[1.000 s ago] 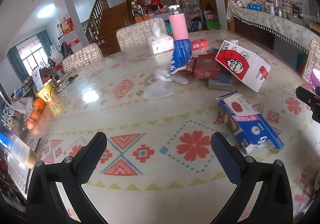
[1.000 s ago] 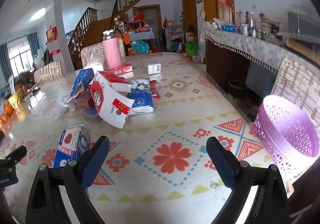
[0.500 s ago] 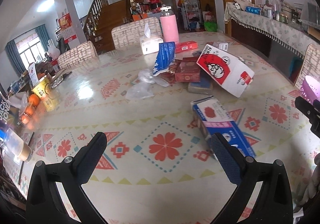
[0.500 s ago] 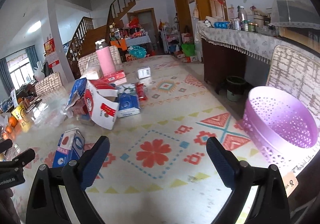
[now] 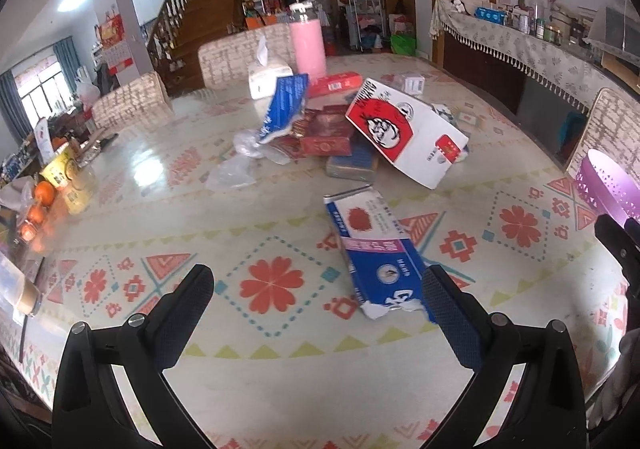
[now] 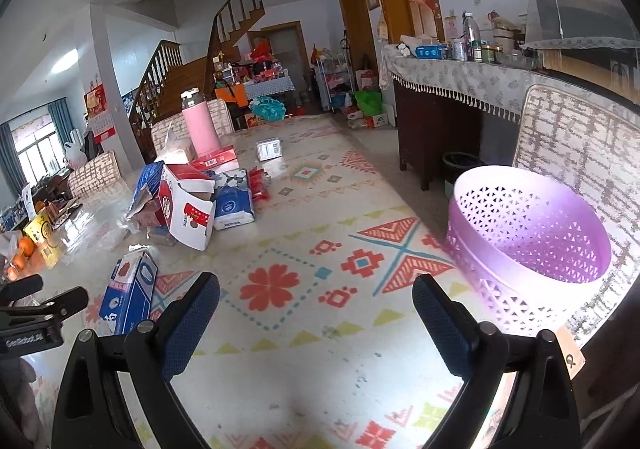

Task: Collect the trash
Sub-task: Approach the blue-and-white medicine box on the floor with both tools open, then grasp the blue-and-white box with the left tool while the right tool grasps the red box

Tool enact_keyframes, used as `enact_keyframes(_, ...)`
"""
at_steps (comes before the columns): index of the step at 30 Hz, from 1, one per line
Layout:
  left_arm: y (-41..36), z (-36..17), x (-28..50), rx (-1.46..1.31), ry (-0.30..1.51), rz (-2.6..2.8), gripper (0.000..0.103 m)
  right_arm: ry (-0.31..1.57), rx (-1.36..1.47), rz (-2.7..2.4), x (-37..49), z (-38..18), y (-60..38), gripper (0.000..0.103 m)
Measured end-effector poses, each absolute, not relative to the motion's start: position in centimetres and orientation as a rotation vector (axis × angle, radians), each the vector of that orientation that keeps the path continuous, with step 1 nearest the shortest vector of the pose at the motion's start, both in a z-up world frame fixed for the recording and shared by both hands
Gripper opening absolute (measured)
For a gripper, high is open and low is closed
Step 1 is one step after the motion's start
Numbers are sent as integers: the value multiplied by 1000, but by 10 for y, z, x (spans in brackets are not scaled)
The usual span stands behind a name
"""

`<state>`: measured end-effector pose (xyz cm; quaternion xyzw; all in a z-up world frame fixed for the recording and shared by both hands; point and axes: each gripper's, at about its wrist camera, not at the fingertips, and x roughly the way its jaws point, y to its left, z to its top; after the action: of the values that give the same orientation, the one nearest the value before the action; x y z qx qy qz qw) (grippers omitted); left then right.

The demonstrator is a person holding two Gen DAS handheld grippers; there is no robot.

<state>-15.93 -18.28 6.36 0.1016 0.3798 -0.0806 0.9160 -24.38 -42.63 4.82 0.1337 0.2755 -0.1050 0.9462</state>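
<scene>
A flattened blue and red carton (image 5: 376, 249) lies on the patterned table just ahead of my open, empty left gripper (image 5: 316, 289); its near end is by the right finger. It also shows in the right wrist view (image 6: 130, 289). Behind it is a heap of trash: a white and red KFC box (image 5: 404, 133), dark red boxes (image 5: 328, 135), a blue wrapper (image 5: 282, 109) and clear plastic bags (image 5: 234, 175). A purple perforated basket (image 6: 528, 245) stands at the table's right edge, beside my open, empty right gripper (image 6: 316, 297).
A pink bottle (image 5: 307, 49), a tissue box (image 5: 268, 75) and a small white box (image 6: 269, 149) stand at the far side. Oranges and yellow packs (image 5: 48, 189) sit at the left edge. Chairs (image 6: 580, 153) ring the table; a sideboard (image 6: 460, 81) is at right.
Both grippers have drawn back and risen, so the trash looks farther off. The left view has swung right, bringing the blue carton up to its right finger. Both stay open.
</scene>
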Motion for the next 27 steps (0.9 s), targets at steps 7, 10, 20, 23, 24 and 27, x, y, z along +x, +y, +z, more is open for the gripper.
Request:
enact_keyframes(7,-190,53,-133,155,857,-197,103,566,276,-219,-252,48,-433,99)
enact_keyframes(10,-193,44,-121,142,891,-205,103,571,267,-220,-254,48,-433,99)
enact_keyframes(20,-194,21,-105,129,990,-287,49,620,223,-173,-243,48,-413,99)
enact_keyframes(23,-178,22,-104,57,999,-299,46,648,208,-141,-233,47,-403,99)
enact_keyframes(24,-174,23,-104,47,996,-299,46,657,193,-129,-229,48,-397,99)
enact_keyframes(27,-156,30,-108,21,974,-294,46,681,157,-92,-216,49,-382,99)
